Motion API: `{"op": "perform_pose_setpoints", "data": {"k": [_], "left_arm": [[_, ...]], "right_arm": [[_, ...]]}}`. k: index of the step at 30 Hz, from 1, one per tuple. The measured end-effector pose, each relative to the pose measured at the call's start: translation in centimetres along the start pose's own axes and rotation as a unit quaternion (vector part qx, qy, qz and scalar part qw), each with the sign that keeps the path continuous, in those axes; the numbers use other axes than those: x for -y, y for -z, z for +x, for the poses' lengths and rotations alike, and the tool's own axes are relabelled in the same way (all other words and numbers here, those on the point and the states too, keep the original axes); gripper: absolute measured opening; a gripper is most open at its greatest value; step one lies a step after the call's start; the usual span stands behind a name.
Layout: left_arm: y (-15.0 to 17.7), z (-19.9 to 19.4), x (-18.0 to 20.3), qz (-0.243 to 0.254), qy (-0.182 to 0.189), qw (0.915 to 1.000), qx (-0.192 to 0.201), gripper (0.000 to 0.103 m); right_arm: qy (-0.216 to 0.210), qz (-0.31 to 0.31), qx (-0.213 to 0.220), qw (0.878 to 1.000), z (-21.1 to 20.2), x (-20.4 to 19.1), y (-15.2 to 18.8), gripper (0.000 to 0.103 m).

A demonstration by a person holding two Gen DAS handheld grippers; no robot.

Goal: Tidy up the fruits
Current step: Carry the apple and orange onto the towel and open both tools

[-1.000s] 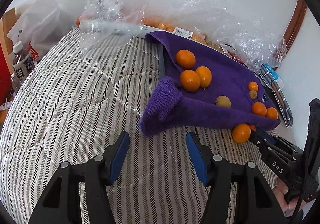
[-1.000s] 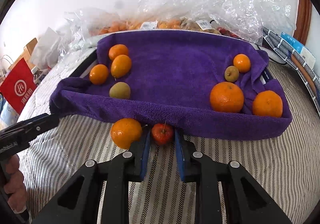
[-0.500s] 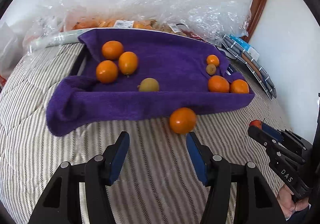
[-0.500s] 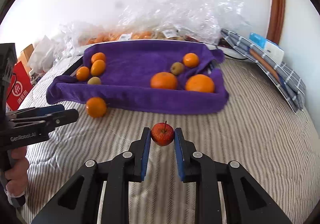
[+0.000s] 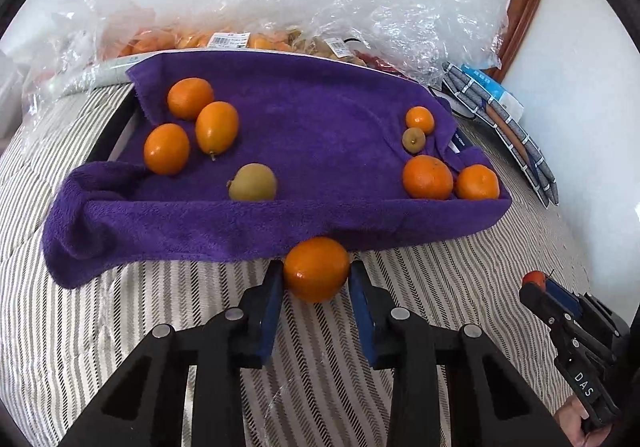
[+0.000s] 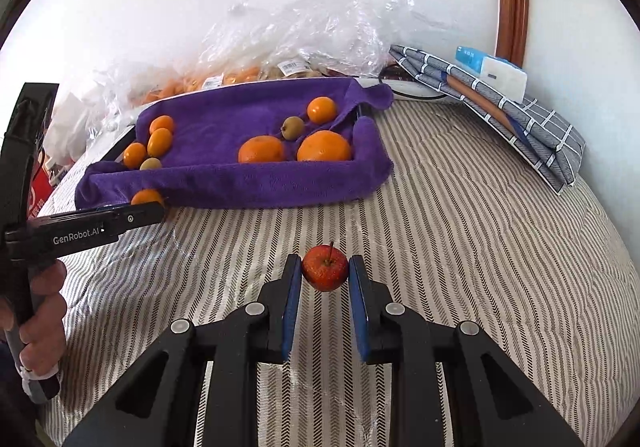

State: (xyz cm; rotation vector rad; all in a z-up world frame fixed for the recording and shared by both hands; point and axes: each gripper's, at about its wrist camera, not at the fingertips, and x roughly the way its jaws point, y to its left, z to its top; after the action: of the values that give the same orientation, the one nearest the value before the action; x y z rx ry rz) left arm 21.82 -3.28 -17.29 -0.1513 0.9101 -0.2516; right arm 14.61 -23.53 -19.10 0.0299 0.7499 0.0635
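Striped bedding covers the bed, with a white wall behind and crumpled clear plastic bags of fruit heaped along the far edge. On the bed lies a purple towel, its edges turned up like a shallow tray.

Inside the towel, at the left end, three oranges sit close together, and a greenish-brown fruit rests near the front fold. At the right end are two larger oranges side by side, with a small orange and a small brownish fruit just behind them.

The left tool has its jaws closing around an orange just in front of the towel's front fold; both blue pads appear to touch its sides, though the contact on the right is hard to judge. From the right wrist view this orange shows only partly behind the tool's finger.

The right tool is clamped on a small red apple, stem up, over the bare bedding well in front of the towel. A folded grey checked cloth with a small white box on it lies by the wall at the right. A hand grips the left tool's handle.
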Motion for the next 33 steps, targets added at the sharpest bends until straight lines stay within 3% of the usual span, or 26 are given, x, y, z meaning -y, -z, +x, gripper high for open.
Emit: {"op": "perform_pose_setpoints", "data": {"k": [10,17,26,33], "left_arm": [[0.4,-3.7,-3.4,-0.019,-0.027,0.9992,0.022,0.031],[-2.6,-5.0,-5.8,-0.038,-0.042,0.9971,0.05,0.031],[-6.5,-2.4,-6.1,-0.039,-0.044,0.9965,0.058,0.031],[-7.1,0.4,-5.5,-0.041,-0.021,0.9977,0.048,0.031]], "right_arm": [[-0.01,-0.01,0.02,1.0,-0.4,-1.7,-1.1,0.024],[-0.012,-0.014,0.049,0.999,-0.1,-1.7,-4.7,0.024],[-0.015,-0.01,0.061,0.998,3.6,-1.1,-10.0,0.024],[-0.018,0.0,0.05,0.999,6.7,-0.5,-11.3,0.024]]}}
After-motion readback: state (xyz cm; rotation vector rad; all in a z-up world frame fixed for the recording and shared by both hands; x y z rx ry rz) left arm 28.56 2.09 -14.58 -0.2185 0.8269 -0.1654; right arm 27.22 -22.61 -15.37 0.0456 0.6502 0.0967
